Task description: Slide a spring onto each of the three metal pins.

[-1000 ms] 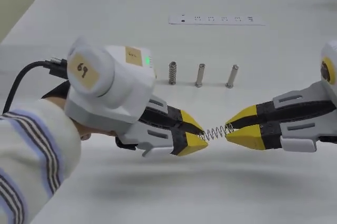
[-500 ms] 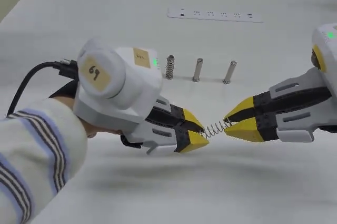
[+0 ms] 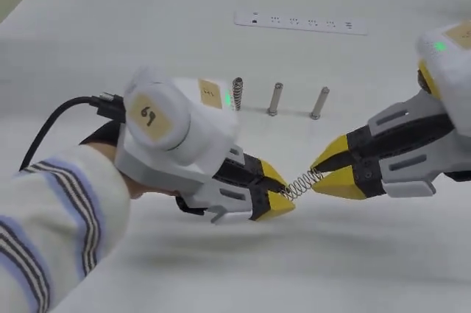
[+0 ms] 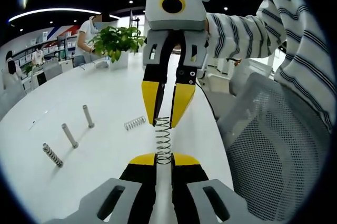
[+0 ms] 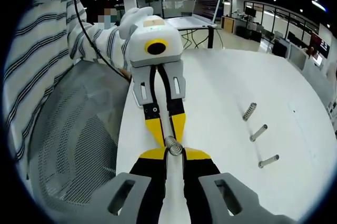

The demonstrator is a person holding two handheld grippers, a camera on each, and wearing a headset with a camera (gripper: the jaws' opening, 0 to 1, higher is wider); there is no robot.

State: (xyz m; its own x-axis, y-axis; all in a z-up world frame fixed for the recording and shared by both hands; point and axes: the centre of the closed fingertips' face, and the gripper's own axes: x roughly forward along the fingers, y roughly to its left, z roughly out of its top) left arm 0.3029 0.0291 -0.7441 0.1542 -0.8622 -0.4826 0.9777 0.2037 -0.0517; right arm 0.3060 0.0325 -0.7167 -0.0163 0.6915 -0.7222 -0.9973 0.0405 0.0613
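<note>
A small steel spring (image 3: 300,183) hangs in the air between my two grippers, stretched slightly and tilted up to the right. My left gripper (image 3: 284,199) is shut on its lower end (image 4: 164,153). My right gripper (image 3: 316,174) is shut on its upper end (image 5: 172,146). Beyond them three metal pins stand in a row on the white table. The left pin (image 3: 238,94) carries a spring, while the middle pin (image 3: 275,99) and the right pin (image 3: 320,103) are bare. In the left gripper view another loose spring (image 4: 135,123) lies near the pins.
A white power strip (image 3: 302,23) lies flat at the far side of the table (image 3: 147,26). A black cable (image 3: 55,125) trails from my left gripper. A mesh chair (image 4: 263,145) stands off the table's edge. A potted plant (image 4: 118,42) and a person stand far off.
Both grippers keep hold of the spring. The left gripper has edged right and the right gripper has risen a little, so the spring slopes more steeply. The head camera has shifted.
</note>
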